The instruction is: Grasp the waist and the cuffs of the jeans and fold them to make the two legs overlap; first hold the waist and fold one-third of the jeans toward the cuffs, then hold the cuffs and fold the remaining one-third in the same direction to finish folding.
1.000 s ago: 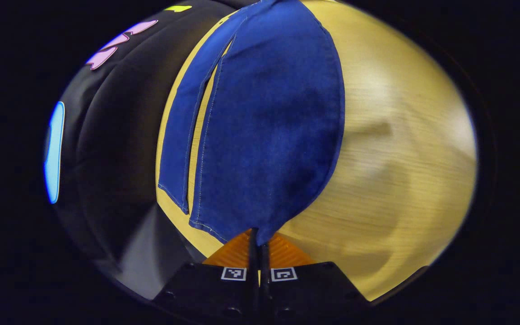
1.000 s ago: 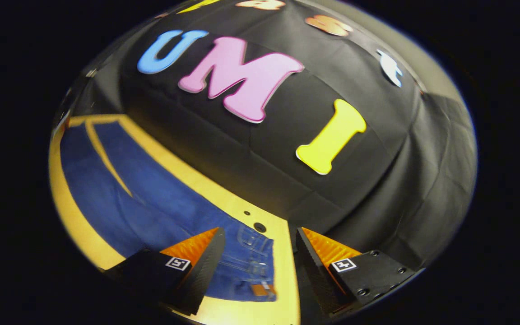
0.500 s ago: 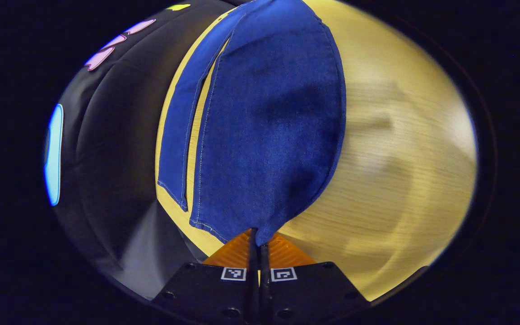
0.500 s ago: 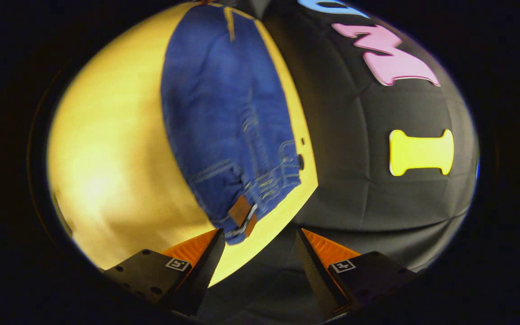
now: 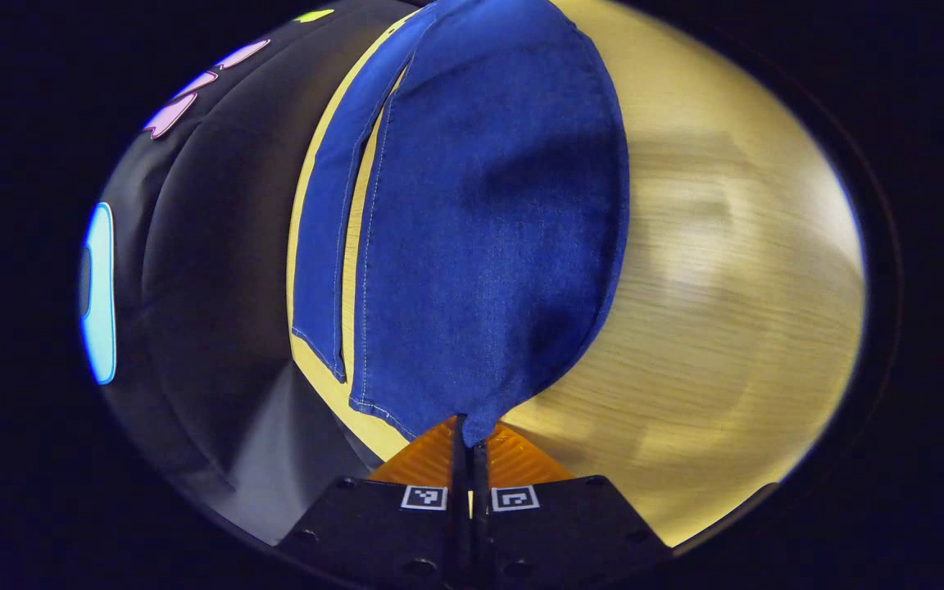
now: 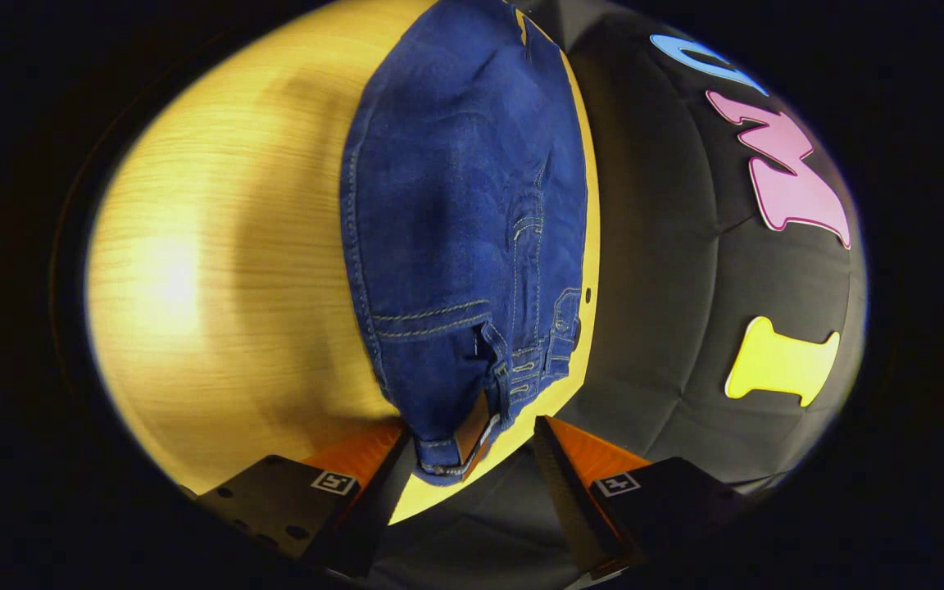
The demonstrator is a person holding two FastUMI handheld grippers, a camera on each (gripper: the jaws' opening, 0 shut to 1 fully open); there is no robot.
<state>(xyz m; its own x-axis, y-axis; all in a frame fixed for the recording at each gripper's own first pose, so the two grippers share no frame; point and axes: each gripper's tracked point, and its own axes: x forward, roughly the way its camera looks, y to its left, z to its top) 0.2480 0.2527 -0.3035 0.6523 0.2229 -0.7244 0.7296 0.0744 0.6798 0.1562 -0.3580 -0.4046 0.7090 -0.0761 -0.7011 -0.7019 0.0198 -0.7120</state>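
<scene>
Blue jeans (image 5: 488, 221) lie lengthwise on the wooden table (image 5: 734, 311). In the left gripper view my left gripper (image 5: 469, 438) is shut on the cuff corner of the near leg; the other leg (image 5: 326, 229) lies apart along the table's far edge. In the right gripper view the waist (image 6: 472, 410) with its brown patch reaches down between the fingers of my right gripper (image 6: 472, 442), which is open, its left finger (image 6: 394, 467) beside the waistband's corner.
The black cloth wall (image 6: 685, 246) runs right along the table's far edge, close to the jeans. Two small holes (image 6: 587, 291) sit in the tabletop by the waist. Bare wood (image 6: 226, 270) lies on the near side of the jeans.
My right gripper swung from facing the wall down to the waist and closed in on it, still open. The left gripper kept its hold on the cuff, shifting only slightly.
</scene>
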